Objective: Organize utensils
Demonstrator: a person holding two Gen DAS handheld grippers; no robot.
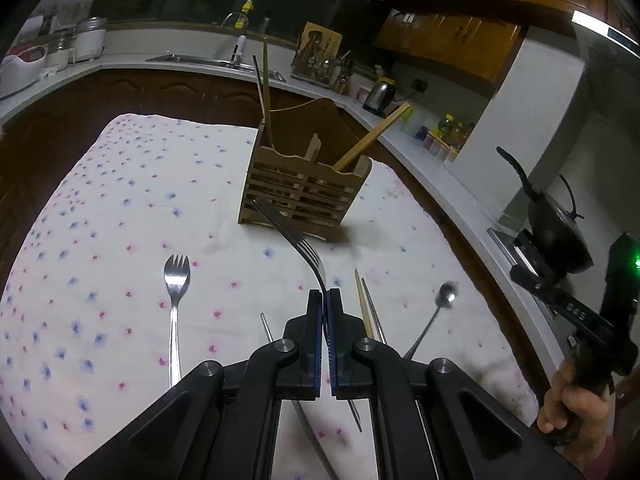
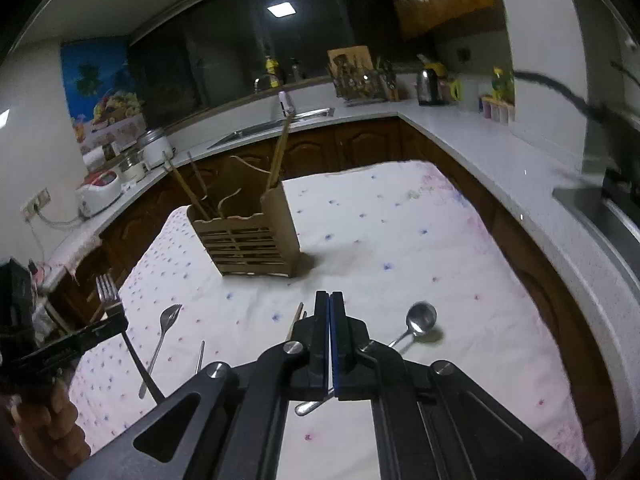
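- Left claw (image 1: 325, 300) is pinching a fork (image 1: 294, 236) by its handle; we see the tines raised ahead of it, over the cloth.
- Ahead of that claw and beyond the fork tines stands the wooden utensil holder (image 1: 304, 196), with chopsticks (image 1: 372, 138) leaning out of its right compartment and a taller pair upright in its left one.
- To the claw's left a spork (image 1: 175, 300) lies flat on the flowered cloth (image 1: 120, 220) covering the counter; just to its right lie loose chopsticks (image 1: 366, 312), and further right a spoon (image 1: 438, 312).
- Right claw (image 2: 329, 300) has its pads pressed together, and we see nothing between them.
- Just right of this claw lies the spoon, its bowl near the tips and its handle running under the claw; the loose chopsticks peek out just to the left of the tips.
- Far left of it, the other claw shows at the picture's edge with the fork in its grip.
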